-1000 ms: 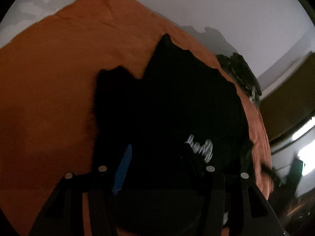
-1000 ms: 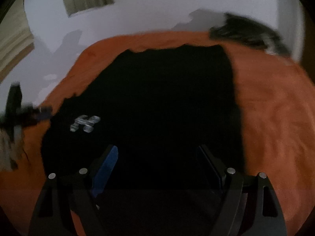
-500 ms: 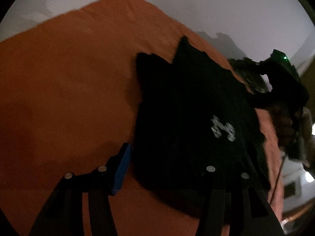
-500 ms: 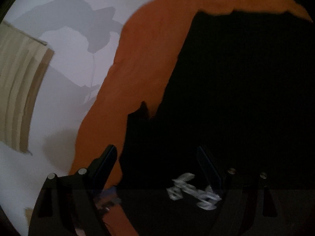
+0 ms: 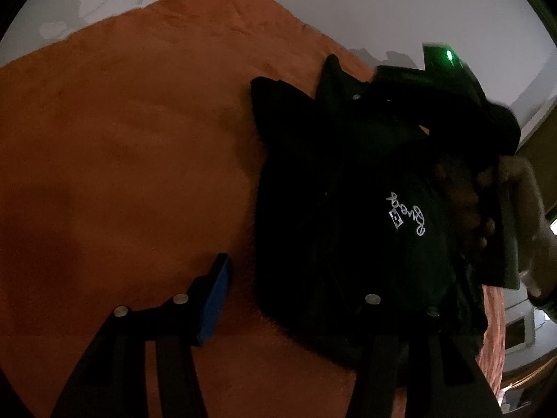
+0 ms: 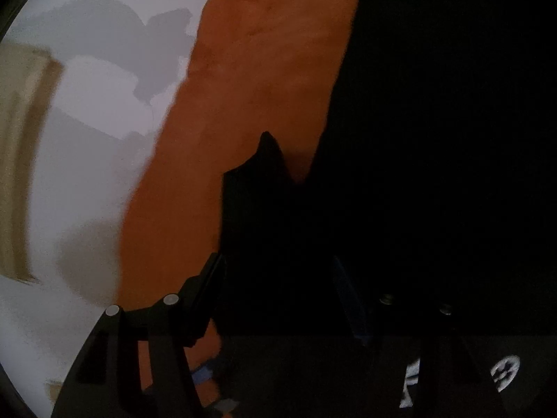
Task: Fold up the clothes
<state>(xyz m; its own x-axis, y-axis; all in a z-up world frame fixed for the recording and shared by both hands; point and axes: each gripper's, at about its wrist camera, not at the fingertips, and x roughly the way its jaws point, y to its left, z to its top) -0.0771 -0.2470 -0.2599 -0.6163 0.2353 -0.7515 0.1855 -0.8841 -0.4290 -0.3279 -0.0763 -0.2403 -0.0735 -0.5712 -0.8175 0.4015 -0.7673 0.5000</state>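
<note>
A black garment (image 5: 330,209) with a white logo (image 5: 405,214) lies crumpled on an orange blanket (image 5: 122,139). My left gripper (image 5: 296,296) hovers at the garment's near left edge, open. Its blue pad (image 5: 216,296) is over bare blanket and its other finger is over the black cloth. In the right wrist view the garment (image 6: 435,139) fills the right half, and my right gripper (image 6: 278,278) sits over its left edge by a pointed fold (image 6: 268,153). Its jaws are closing with black cloth between them, still apart. A hand (image 5: 515,202) holds that gripper, whose green light (image 5: 449,56) glows.
The blanket's edge (image 6: 156,174) runs beside a pale floor (image 6: 69,139) with shadows on it. A wooden surface (image 6: 21,156) stands at the far left. Pale furniture (image 5: 522,331) shows at the right rim of the left wrist view.
The right wrist view swung across the garment to its left edge and its jaws narrowed. In the left wrist view the garment slid right, and the right gripper and hand came in.
</note>
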